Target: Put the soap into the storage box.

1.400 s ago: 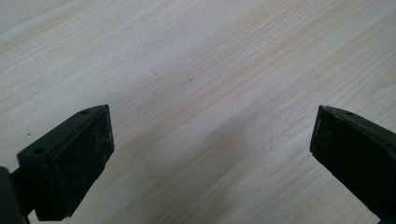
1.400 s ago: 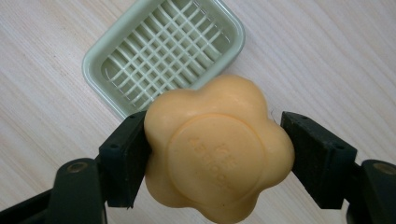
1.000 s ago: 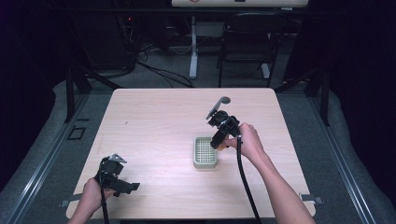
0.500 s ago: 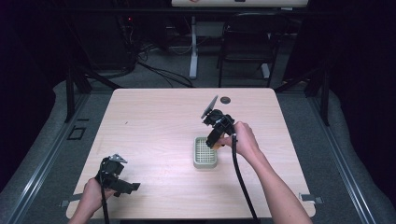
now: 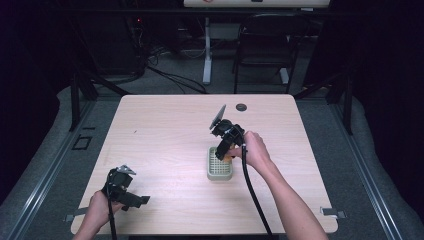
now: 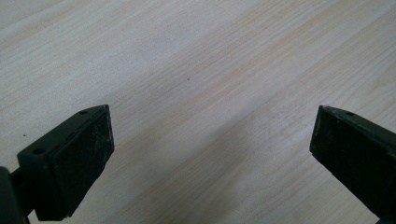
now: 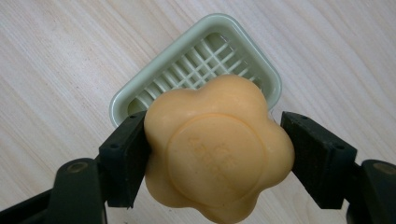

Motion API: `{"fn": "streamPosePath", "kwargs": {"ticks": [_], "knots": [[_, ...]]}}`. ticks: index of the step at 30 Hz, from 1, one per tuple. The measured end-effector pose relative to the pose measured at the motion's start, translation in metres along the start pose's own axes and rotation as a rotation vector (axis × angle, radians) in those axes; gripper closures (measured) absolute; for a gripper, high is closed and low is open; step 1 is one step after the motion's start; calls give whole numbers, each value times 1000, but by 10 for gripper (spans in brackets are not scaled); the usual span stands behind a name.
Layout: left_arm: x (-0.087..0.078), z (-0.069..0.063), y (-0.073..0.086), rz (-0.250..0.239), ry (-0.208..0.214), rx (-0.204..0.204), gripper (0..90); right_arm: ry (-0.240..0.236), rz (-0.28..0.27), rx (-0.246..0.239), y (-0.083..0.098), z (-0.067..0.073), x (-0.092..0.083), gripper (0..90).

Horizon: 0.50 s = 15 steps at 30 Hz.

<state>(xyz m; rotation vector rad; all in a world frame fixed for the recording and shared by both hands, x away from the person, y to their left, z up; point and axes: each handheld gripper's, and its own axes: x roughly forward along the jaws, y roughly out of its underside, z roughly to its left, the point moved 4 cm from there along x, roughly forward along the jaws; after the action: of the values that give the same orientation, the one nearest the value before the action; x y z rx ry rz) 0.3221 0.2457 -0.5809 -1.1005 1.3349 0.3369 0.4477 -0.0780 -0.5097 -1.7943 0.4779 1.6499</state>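
Note:
My right gripper (image 7: 215,154) is shut on an orange flower-shaped soap (image 7: 217,151), both pads pressing its sides. Just beneath the soap lies a pale green soap dish (image 7: 140,88) with a grid floor. In the high view the right gripper (image 5: 225,150) hangs over the far end of the dish (image 5: 219,174) at mid table, and a bit of the soap (image 5: 227,158) peeks out by the hand. My left gripper (image 5: 131,201) rests near the table's front left edge. Its jaws stand wide open (image 6: 210,154) over bare wood.
The light wooden table (image 5: 165,130) has a small dark grommet hole (image 5: 241,107) near its far edge. Beyond the table stand a chair and cables on a dark floor.
My right gripper has moved left and slightly down with the soap, from beside the dish's far right corner to above its far end. The left gripper has stayed put.

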Motion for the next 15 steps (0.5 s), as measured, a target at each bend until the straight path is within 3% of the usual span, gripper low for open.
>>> {"fn": "streamPosePath", "kwargs": {"ticks": [15], "knots": [[0, 0, 0, 1, 0, -1, 0, -14, 36, -14, -11, 6, 21, 266]]}}
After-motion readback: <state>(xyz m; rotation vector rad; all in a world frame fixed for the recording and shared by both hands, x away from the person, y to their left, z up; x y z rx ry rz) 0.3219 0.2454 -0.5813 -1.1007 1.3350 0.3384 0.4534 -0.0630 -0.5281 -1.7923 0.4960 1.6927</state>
